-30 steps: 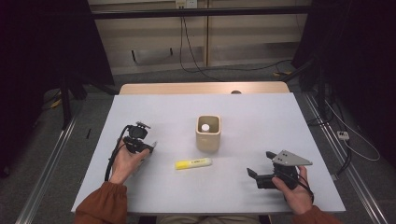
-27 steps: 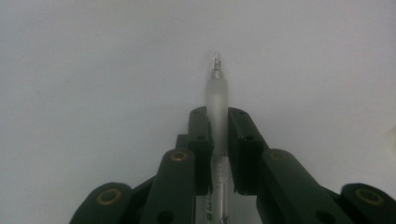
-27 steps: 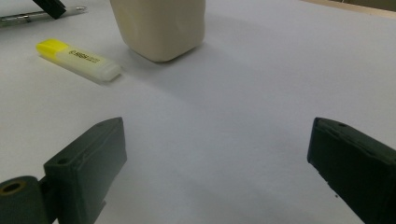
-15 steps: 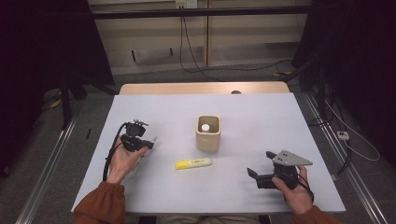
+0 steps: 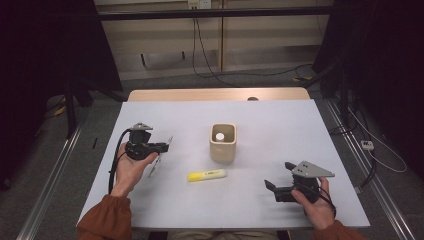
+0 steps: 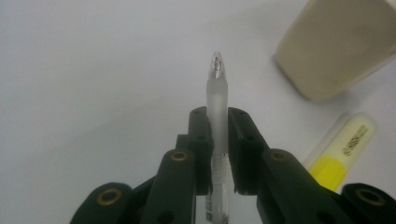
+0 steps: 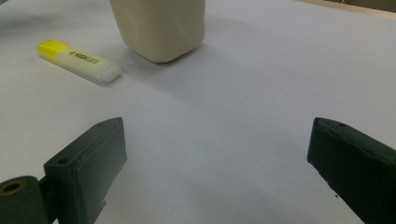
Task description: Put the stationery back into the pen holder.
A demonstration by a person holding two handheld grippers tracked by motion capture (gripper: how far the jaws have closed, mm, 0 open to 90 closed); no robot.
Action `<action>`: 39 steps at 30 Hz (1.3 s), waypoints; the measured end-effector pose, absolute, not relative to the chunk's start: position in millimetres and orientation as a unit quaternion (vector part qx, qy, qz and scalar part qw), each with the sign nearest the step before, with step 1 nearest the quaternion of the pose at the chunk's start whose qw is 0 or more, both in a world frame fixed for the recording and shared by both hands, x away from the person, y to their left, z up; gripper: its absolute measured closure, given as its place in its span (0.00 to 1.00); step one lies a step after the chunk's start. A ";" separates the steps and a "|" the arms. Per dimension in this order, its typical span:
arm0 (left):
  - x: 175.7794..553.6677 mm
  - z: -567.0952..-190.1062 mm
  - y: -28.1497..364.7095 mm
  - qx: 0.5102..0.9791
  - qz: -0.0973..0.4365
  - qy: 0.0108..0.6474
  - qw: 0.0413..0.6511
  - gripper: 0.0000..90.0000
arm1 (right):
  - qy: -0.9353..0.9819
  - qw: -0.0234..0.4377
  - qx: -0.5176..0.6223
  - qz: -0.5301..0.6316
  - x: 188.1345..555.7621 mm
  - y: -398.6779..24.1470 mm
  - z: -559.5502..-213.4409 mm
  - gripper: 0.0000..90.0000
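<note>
One pen [image 6: 218,100] sits clamped in our left gripper [image 5: 161,148] near the table's [image 5: 280,120] left edge, its long axis running out beyond the jaws. We judge the cup [image 5: 222,142], toward the middle, lies nearer this hand; our right gripper [image 5: 270,187] gapes empty.

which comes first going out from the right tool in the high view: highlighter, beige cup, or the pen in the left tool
1. yellow highlighter, lying on the table toward the left of the right tool.
2. beige cup, standing farther up the table, behind the highlighter.
3. pen, clamped in the left tool at the far left side.
</note>
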State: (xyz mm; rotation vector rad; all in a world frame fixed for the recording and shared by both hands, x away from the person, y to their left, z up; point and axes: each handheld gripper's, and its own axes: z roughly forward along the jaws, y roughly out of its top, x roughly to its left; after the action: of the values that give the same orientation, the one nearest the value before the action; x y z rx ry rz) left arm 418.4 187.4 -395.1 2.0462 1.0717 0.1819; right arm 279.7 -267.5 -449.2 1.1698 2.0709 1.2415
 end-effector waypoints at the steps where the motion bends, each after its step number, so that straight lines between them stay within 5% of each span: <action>1: 417.4 -394.5 186.0 0.810 0.068 0.417 0.407 0.90 | 0.752 0.227 0.425 0.450 279.7 -267.5 -449.2 0.05; 39: 394.6 -339.4 124.1 0.808 0.113 0.281 0.505 0.90 | 0.751 0.228 0.424 0.452 279.7 -267.7 -448.9 0.05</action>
State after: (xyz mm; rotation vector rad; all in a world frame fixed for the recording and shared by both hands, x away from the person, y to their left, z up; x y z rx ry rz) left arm 394.6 124.1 -339.4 1.9488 0.6789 0.2737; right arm 279.7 -267.7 -448.9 1.1668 2.0690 1.2445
